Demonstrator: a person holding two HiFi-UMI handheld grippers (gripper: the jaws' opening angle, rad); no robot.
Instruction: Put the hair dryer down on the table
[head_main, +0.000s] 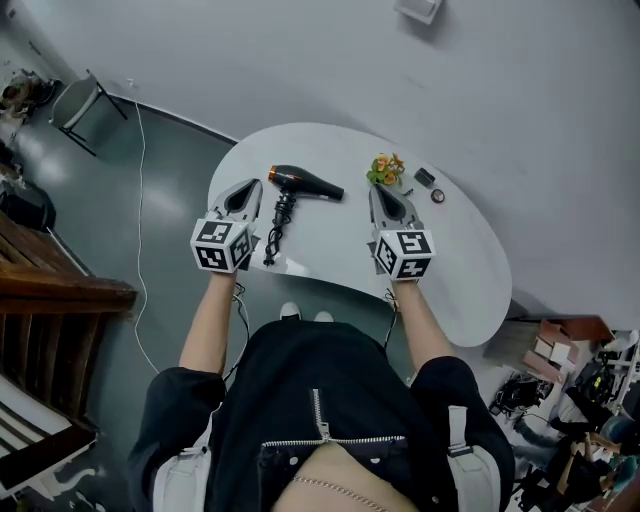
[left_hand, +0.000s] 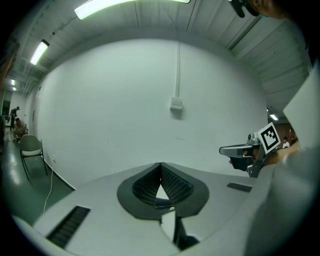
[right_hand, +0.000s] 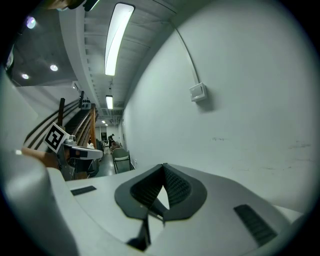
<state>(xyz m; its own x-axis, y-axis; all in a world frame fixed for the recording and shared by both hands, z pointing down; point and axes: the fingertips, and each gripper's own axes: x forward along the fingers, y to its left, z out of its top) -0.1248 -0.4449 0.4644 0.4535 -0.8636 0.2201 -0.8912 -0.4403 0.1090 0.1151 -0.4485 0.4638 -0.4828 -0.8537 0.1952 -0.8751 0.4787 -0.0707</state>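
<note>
Grey and black, my left claw (left_hand: 160, 165) has its ribbed pads pressed together at the tips, with nothing caught between them. It points out level toward the pale wall, where a small box (left_hand: 176, 104) hangs from a thin conduit. My right claw (right_hand: 163, 166) is closed the same way, tips meeting and empty, and faces that same wall. Each gripper view catches the other claw off to one side.

From the head view both claws sit over the near part of the white oval worktop (head_main: 460, 270), well apart from each other. The hair dryer (head_main: 300, 182) lies flat on the worktop between them, nearer the left claw. It is black with an orange ring at its back end, and its nozzle points toward the right claw. Its black cord (head_main: 275, 235) lies bundled just beside the left claw. Beyond the right claw stands a small bunch of orange flowers (head_main: 385, 168), with two small dark items (head_main: 425, 176) close by
</note>
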